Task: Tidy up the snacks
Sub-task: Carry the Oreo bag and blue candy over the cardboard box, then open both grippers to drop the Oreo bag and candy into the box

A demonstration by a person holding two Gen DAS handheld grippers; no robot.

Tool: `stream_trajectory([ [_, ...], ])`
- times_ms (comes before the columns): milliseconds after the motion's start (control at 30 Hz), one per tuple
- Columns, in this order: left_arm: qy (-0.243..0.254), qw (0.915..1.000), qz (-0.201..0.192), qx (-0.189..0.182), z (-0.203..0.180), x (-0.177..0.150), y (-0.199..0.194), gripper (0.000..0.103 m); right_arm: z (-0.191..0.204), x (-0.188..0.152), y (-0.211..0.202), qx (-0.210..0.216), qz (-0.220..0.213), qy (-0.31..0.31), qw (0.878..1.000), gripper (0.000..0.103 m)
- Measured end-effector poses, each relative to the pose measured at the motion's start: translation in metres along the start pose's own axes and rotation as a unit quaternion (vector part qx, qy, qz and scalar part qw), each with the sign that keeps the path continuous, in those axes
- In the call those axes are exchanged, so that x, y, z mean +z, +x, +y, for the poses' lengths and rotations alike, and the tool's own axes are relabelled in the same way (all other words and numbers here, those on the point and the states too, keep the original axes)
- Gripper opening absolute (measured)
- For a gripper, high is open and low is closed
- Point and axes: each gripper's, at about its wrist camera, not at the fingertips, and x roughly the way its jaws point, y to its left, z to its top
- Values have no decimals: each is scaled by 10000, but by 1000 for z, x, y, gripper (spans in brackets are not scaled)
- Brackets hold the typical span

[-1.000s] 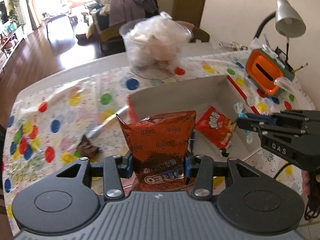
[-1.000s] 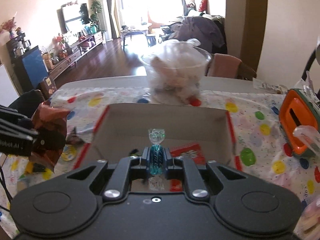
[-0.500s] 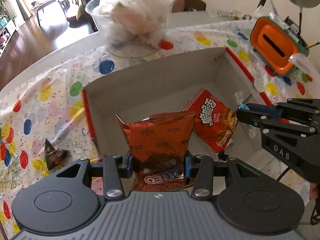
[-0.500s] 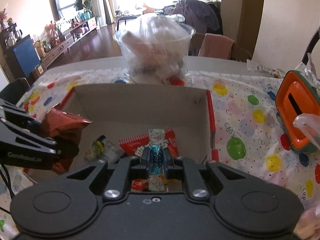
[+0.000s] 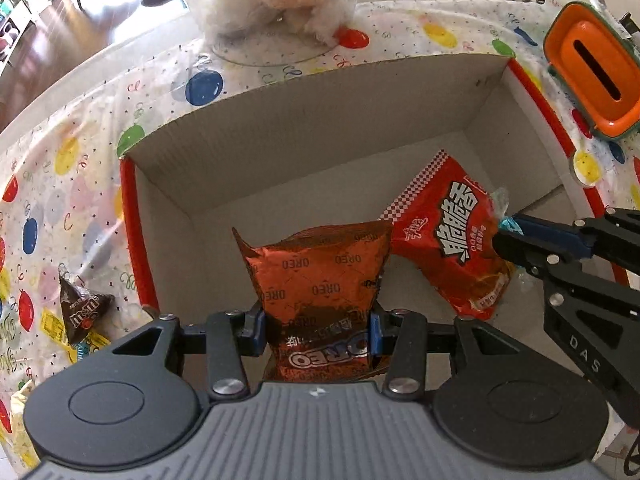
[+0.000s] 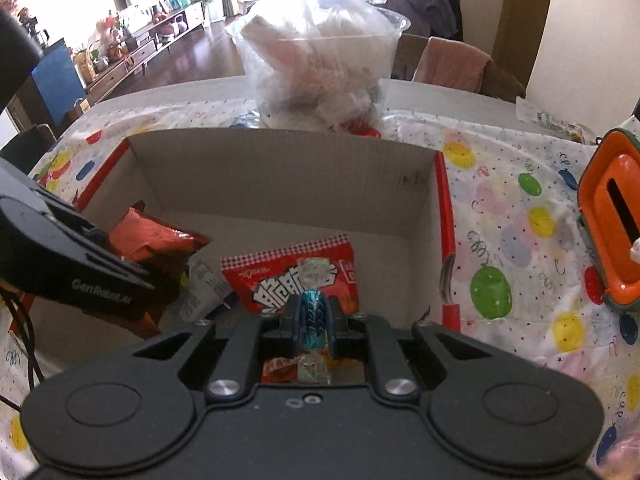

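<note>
Cardboard box (image 5: pixel 304 128) on table (image 5: pixel 80 184), open top, near table's middle. Inside box: snack packet (image 5: pixel 452 236) flat on floor toward box's right wall; small wrapper (image 6: pixel 200 292) on floor left of it. Oreo bag (image 5: pixel 320 280) upright over box's near-left part, between left gripper (image 5: pixel 316 330) jaws. Wrapped candy (image 6: pixel 312 312) between right gripper (image 6: pixel 312 320) jaws, above snack packet. Plastic tub (image 6: pixel 320 64) behind box's far wall. Tissue holder (image 5: pixel 592 64) near table's right edge. M&M's pouch (image 5: pixel 82 312) on table, left of box.
</note>
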Motion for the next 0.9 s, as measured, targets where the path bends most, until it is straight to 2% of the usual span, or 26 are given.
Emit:
stream_trajectory([
  [167,105,9997,216,30,-3,4,9,44,-1,-1,4,84,79,-5,9999,12],
  [433,208,9993,296,115,-6,6,15,45,0,-3,3,128,105,5,9999,23],
  [633,232,9996,127,104,-8,2,7,48,1,-5,-2,152,109,51,9998,32],
  [733,247,9996,-55,84,-9,-2,0,53,2,-6,-7,164,71,54,9998,36],
  [900,225,9991,-369,-36,-7,-10,-16,54,6,-7,-19,176,-24,96,9998,43],
])
